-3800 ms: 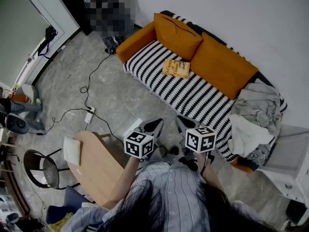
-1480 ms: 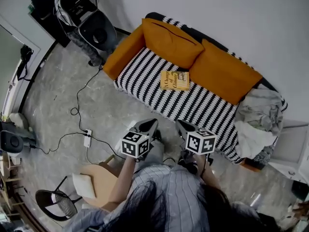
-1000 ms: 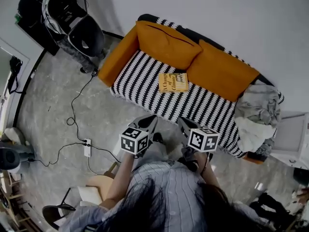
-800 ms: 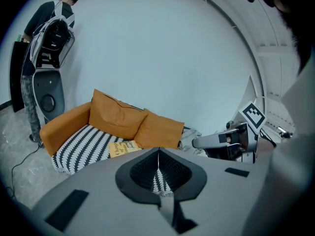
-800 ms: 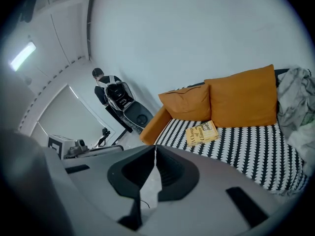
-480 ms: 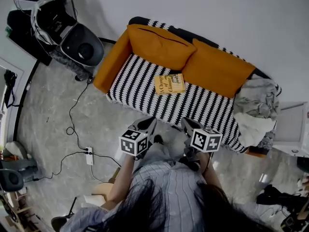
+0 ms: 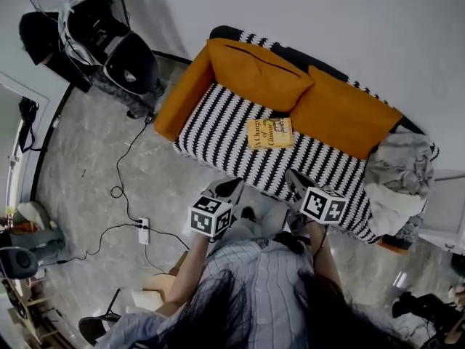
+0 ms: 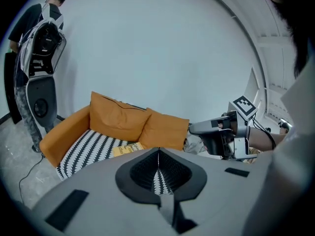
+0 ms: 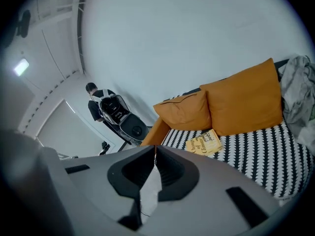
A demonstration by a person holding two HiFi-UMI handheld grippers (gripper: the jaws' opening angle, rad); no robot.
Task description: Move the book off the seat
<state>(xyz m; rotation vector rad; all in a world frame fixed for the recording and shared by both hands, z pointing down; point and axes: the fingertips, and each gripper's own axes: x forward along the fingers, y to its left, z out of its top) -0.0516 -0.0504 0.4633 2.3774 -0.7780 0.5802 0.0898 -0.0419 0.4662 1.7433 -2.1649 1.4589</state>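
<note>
A yellow book lies flat on the black-and-white striped seat of the sofa, in front of two orange cushions. It also shows in the left gripper view as the book and in the right gripper view as the book. My left gripper and right gripper are both shut and empty. They hang near the sofa's front edge, well short of the book.
A pile of grey and white clothes fills the sofa's right end. An orange armrest closes the left end. A person with a large dark machine stands at the back left. A cable and power strip lie on the floor.
The view has shifted: the sofa and book sit a little lower and further right in the head view. Both grippers have drifted forward toward the sofa's front edge, the right one more.
</note>
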